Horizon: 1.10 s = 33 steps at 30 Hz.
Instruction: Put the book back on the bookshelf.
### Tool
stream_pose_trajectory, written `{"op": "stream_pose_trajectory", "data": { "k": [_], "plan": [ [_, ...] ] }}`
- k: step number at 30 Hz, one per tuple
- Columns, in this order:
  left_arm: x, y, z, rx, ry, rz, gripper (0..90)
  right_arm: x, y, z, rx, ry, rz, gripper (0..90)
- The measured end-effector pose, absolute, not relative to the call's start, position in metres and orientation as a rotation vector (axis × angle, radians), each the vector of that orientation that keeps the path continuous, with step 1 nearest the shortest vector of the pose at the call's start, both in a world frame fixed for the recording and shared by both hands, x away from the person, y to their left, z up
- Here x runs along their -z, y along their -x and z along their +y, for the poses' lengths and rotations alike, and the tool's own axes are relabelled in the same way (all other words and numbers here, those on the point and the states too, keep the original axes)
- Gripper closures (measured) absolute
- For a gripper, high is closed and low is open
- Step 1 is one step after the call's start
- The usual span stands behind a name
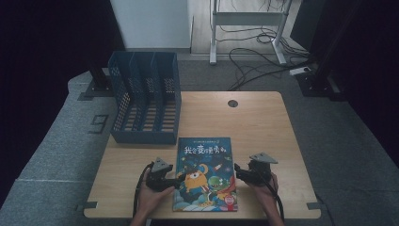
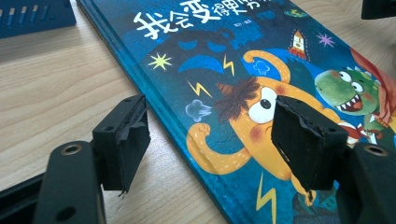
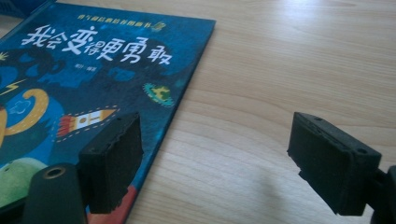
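Observation:
A blue picture book (image 1: 205, 174) with an orange monster and a green dinosaur on its cover lies flat on the wooden table near the front edge. My left gripper (image 1: 177, 181) is at the book's left edge, open. In the left gripper view (image 2: 210, 140) one jaw hangs over bare wood and the other over the cover (image 2: 224, 60), with the book's edge between them. My right gripper (image 1: 238, 170) stands open at the book's right edge. In the right gripper view (image 3: 215, 158) its left jaw is over the cover (image 3: 93, 70) and its right jaw over the table.
A blue mesh file rack (image 1: 146, 99) with three slots stands at the table's back left, just behind the book; its base (image 2: 32, 14) shows at the top left of the left gripper view. A cable hole (image 1: 232, 103) sits at the back of the table (image 1: 263, 127).

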<state>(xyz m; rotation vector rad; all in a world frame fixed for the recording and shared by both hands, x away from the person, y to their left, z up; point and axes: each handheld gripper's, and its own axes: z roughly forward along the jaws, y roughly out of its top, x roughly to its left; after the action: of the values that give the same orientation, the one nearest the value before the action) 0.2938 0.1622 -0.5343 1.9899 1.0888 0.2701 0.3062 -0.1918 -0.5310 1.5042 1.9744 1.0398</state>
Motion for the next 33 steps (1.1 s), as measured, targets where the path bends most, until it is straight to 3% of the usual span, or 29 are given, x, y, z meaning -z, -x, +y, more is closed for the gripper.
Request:
{"op": "stream_pose_trajectory", "data": {
  "k": [33],
  "plan": [
    [0.545, -0.296, 0.152, -0.24, -2.019, 1.156, 20.8, 0.55, -0.305, -0.146, -1.065, -1.455, 2.145, 16.5]
  ]
}}
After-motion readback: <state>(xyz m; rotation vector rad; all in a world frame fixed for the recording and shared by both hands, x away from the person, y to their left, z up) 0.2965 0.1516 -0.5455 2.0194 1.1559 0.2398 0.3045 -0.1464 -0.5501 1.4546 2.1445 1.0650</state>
